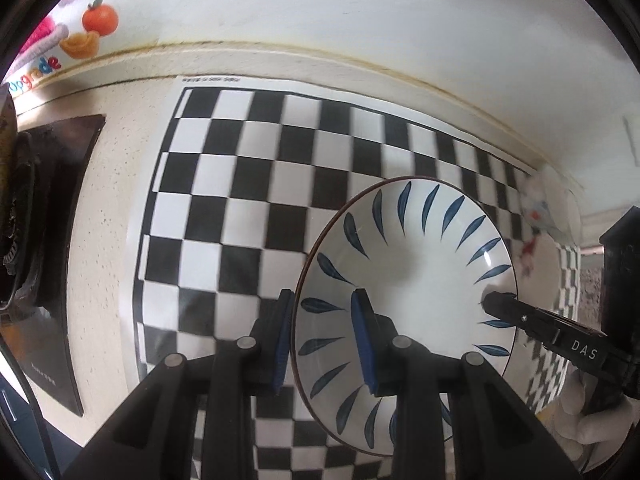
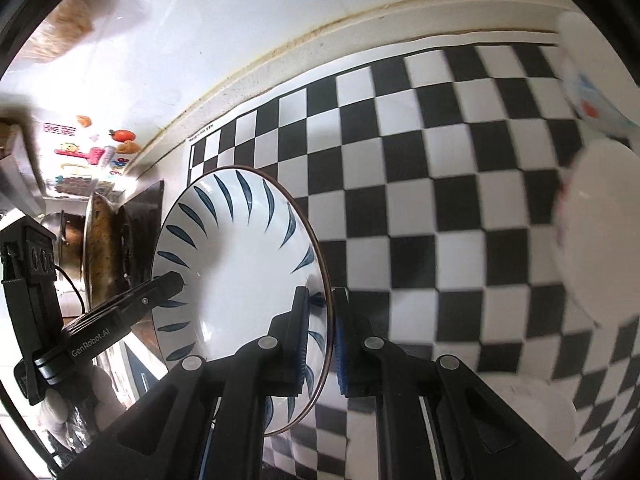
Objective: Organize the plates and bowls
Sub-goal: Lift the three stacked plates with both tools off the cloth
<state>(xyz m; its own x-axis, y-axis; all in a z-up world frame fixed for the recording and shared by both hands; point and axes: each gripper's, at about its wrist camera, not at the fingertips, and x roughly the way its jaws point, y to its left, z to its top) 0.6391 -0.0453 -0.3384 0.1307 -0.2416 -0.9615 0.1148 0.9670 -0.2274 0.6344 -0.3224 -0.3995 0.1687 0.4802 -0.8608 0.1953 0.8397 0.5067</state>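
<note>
A white plate with blue leaf marks (image 1: pixel 412 280) is held above a black-and-white checkered mat (image 1: pixel 248 168). My left gripper (image 1: pixel 324 344) straddles the plate's left rim, one blue pad outside and one inside, shut on it. My right gripper (image 2: pixel 322 344) clamps the opposite rim of the same plate (image 2: pixel 240 264), shut on it. Each gripper's finger shows in the other view, the right one in the left wrist view (image 1: pixel 504 306) and the left one in the right wrist view (image 2: pixel 160 284). A white bowl (image 2: pixel 596 240) sits blurred at the right.
A dark stove top with a black pan (image 1: pixel 24 216) lies left of the mat. The white wall with fruit stickers (image 1: pixel 96 24) runs along the back. A white container with a red and blue label (image 2: pixel 592 92) stands at the far right.
</note>
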